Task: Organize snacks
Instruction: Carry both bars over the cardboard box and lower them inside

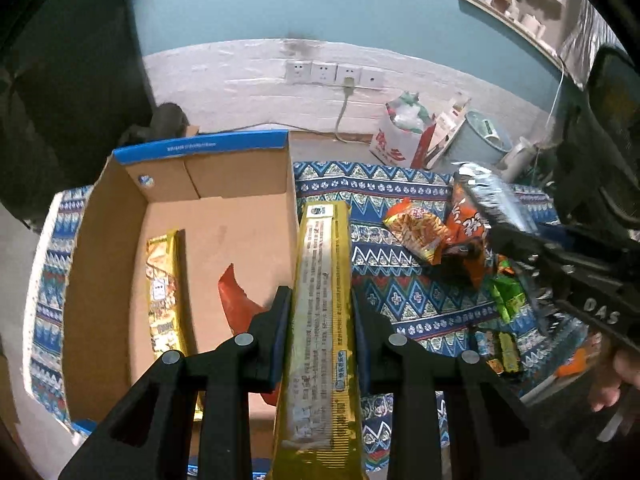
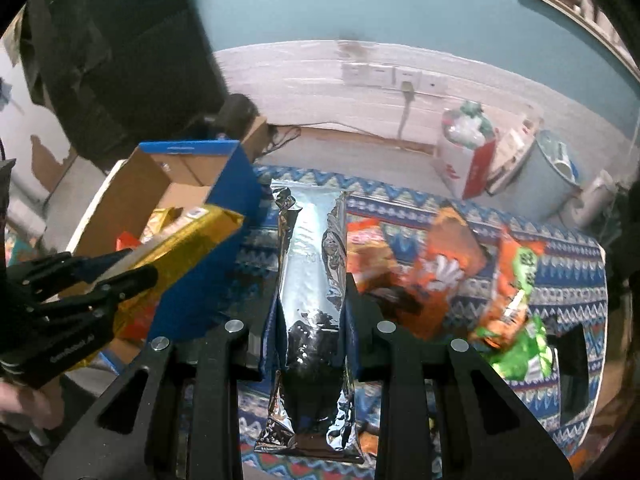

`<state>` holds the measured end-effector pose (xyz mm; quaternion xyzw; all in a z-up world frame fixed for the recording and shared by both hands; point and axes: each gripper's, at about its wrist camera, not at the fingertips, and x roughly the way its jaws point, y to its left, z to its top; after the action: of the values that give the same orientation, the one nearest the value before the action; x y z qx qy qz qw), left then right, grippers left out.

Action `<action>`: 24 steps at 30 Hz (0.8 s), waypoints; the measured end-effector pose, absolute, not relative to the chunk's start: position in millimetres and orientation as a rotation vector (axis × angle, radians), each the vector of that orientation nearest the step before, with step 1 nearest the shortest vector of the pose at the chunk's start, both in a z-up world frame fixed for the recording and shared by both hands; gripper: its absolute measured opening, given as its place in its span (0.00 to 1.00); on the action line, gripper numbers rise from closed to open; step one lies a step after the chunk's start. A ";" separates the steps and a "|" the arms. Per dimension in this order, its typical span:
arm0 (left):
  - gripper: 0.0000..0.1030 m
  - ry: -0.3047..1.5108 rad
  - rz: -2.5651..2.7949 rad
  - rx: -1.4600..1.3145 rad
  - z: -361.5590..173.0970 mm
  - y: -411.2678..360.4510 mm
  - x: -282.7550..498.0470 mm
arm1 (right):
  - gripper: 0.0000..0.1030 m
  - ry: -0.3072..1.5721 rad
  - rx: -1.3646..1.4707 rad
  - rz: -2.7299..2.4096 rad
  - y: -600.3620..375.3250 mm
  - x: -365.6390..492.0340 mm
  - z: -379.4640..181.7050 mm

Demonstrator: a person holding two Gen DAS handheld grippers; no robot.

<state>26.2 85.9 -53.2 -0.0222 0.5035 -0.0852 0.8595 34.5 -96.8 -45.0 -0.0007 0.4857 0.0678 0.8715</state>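
Note:
My left gripper (image 1: 320, 300) is shut on a long gold snack pack (image 1: 320, 300), held over the right wall of an open cardboard box (image 1: 96, 248) with a blue rim. Inside the box lie another gold pack (image 1: 166, 300) and a red wrapper (image 1: 236, 300). My right gripper (image 2: 310, 292) is shut on a long silver foil pack (image 2: 310, 264) above the patterned cloth. In the right wrist view the left gripper (image 2: 132, 268) with its gold pack (image 2: 188, 236) shows at the left, by the box (image 2: 176, 176). In the left wrist view the right gripper (image 1: 508, 232) and silver pack (image 1: 492, 196) show at the right.
Orange snack bags (image 1: 420, 232) (image 2: 440, 264) and green packs (image 1: 508, 296) (image 2: 524, 348) lie loose on the blue patterned cloth (image 1: 400, 288). Behind it stand a white and red bag (image 1: 400, 136), a pale bin (image 1: 480, 140) and a wall with sockets (image 1: 332, 72).

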 end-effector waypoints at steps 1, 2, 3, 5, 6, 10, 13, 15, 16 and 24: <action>0.28 1.054 -0.183 -0.051 -52.9 87.7 25.5 | 0.26 1.018 -0.008 0.149 -91.4 36.5 -46.3; 0.28 1.050 -0.186 -0.051 -52.4 89.4 24.6 | 0.26 1.022 -0.014 0.156 -85.9 39.3 -48.0; 0.28 1.045 -0.188 -0.056 -51.1 91.8 22.8 | 0.26 1.026 -0.019 0.165 -80.0 42.0 -49.7; 0.28 1.029 -0.198 -0.086 -47.8 97.9 20.4 | 0.26 1.034 -0.031 0.179 -68.8 47.1 -52.8; 0.28 1.016 -0.206 -0.104 -44.5 101.6 18.4 | 0.26 1.036 -0.036 0.186 -63.5 49.3 -54.1; 0.28 0.970 -0.221 -0.129 -34.2 111.0 12.2 | 0.26 1.045 -0.054 0.207 -47.0 56.4 -58.5; 0.28 0.951 -0.217 -0.150 -30.3 119.0 10.0 | 0.26 1.047 -0.065 0.221 -36.1 59.2 -59.9; 0.28 0.941 -0.207 -0.161 -28.7 125.7 8.5 | 0.26 1.047 -0.068 0.231 -29.2 61.7 -60.9; 0.28 0.939 -0.198 -0.170 -28.3 130.7 8.4 | 0.26 1.045 -0.072 0.235 -25.3 62.2 -60.8; 0.28 0.996 -0.066 -0.185 -47.5 169.8 13.2 | 0.26 1.052 -0.083 0.275 5.3 69.9 -64.4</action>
<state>13.2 169.8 -47.5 -0.0885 0.4770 -0.0318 0.8739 69.9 5.3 -64.4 -0.0394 0.5005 0.1307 0.8549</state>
